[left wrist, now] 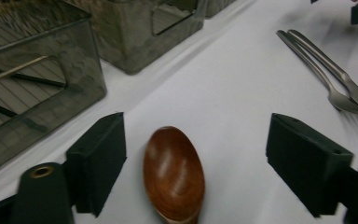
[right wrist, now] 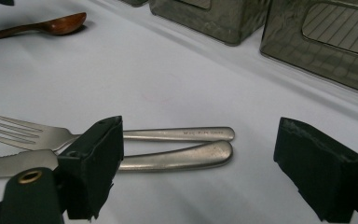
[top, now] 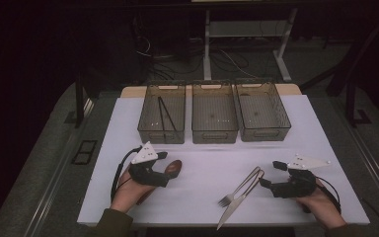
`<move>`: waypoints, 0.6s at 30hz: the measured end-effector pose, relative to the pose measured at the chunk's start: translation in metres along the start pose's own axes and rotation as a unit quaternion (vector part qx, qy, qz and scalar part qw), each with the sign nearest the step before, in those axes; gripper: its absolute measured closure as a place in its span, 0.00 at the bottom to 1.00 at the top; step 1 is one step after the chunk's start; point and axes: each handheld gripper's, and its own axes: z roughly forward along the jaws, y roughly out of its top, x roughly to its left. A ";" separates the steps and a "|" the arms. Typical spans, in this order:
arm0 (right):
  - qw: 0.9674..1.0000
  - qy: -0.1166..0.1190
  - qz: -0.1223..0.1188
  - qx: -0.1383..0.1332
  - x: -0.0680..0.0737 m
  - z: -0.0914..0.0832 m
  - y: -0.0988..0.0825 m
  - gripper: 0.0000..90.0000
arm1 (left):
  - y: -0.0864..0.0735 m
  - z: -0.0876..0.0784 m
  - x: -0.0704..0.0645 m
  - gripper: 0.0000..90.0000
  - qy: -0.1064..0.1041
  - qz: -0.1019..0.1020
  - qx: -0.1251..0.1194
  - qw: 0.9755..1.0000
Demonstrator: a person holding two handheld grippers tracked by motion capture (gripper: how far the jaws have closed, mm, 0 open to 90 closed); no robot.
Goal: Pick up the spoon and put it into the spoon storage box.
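Observation:
A brown wooden spoon (top: 173, 168) lies on the white table cover at the left. Its bowl (left wrist: 173, 172) sits between the jaws of my left gripper (top: 164, 169) (left wrist: 200, 161), which stand wide of it without touching, so the gripper is open. A steel fork (top: 241, 187) (right wrist: 28, 133) and a steel knife (top: 233, 207) (right wrist: 177, 156) lie side by side at the right, handles toward my right gripper (top: 271, 174) (right wrist: 207, 163). That gripper is open low over the handle ends, which lie close to one jaw; the other jaw stands well clear.
Three translucent grey bins stand in a row at the back: left bin (top: 148, 129) with thin dark sticks inside, middle bin (top: 214, 134), right bin (top: 282, 116). The white cover (top: 202, 158) ends near my forearms. Bare floor and desk legs lie beyond the table.

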 end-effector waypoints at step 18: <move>1.000 -0.007 0.003 -0.007 -0.003 -0.003 0.000 0.17 | 0.003 0.023 0.023 0.46 -0.005 -0.033 0.028 0.999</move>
